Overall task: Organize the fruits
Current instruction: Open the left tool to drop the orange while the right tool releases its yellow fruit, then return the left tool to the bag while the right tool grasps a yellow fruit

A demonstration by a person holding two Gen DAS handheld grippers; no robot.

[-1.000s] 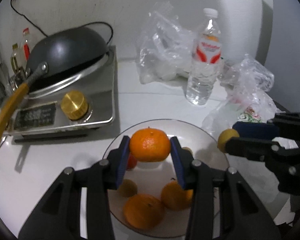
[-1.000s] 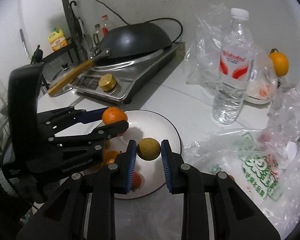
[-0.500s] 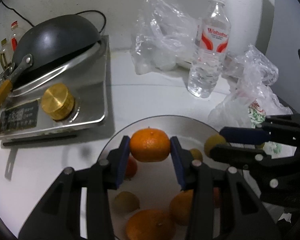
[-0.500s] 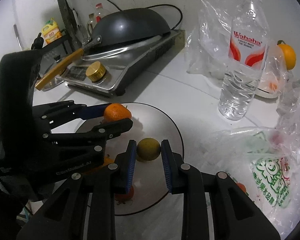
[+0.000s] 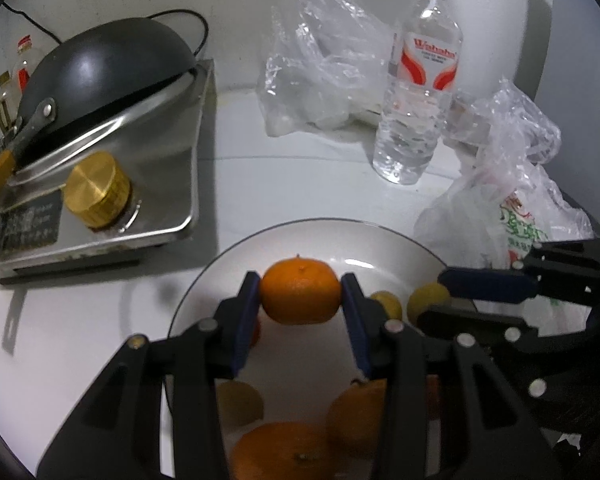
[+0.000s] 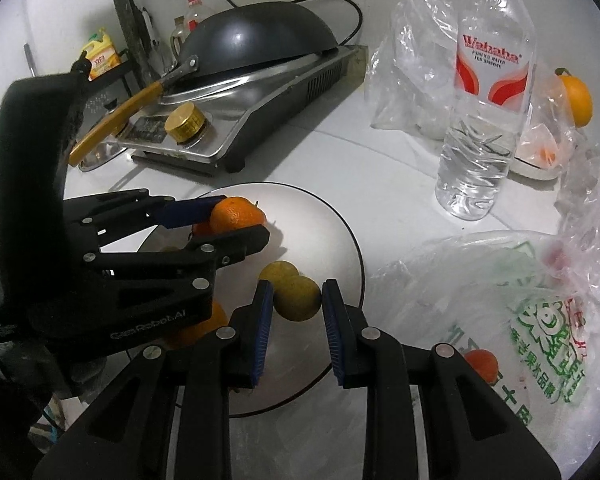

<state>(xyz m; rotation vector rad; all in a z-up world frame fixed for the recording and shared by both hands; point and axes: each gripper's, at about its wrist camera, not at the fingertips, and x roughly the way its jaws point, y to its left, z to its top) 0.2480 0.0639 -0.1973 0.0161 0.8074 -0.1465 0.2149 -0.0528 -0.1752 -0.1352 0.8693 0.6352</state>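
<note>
My left gripper (image 5: 300, 300) is shut on an orange tangerine (image 5: 299, 295), held just above the white plate (image 5: 300, 232). My right gripper (image 6: 296, 300) is shut on a small yellow-green fruit (image 6: 297, 298), low over the plate's right side (image 6: 340, 224), beside another yellow-green fruit (image 6: 277, 271) lying there. In the left wrist view the right gripper (image 5: 432, 302) comes in from the right with its fruit (image 5: 424, 298). In the right wrist view the left gripper (image 6: 240, 224) and its tangerine (image 6: 236, 214) show at the left. More tangerines (image 5: 284, 452) and a pale fruit (image 5: 240, 400) lie on the plate near me.
A cooker with a gold knob (image 5: 96, 192) and a dark wok (image 5: 100, 64) stands at the back left. A water bottle (image 5: 416, 80) and clear plastic bags (image 5: 324, 68) stand behind the plate. A printed bag (image 6: 540, 320) holding a tangerine (image 6: 480, 364) lies to the right. An orange (image 6: 576, 98) sits far right.
Both grippers have sunk toward the plate with their fruits still held. The right gripper's yellow-green fruit now hangs low beside another one on the plate.
</note>
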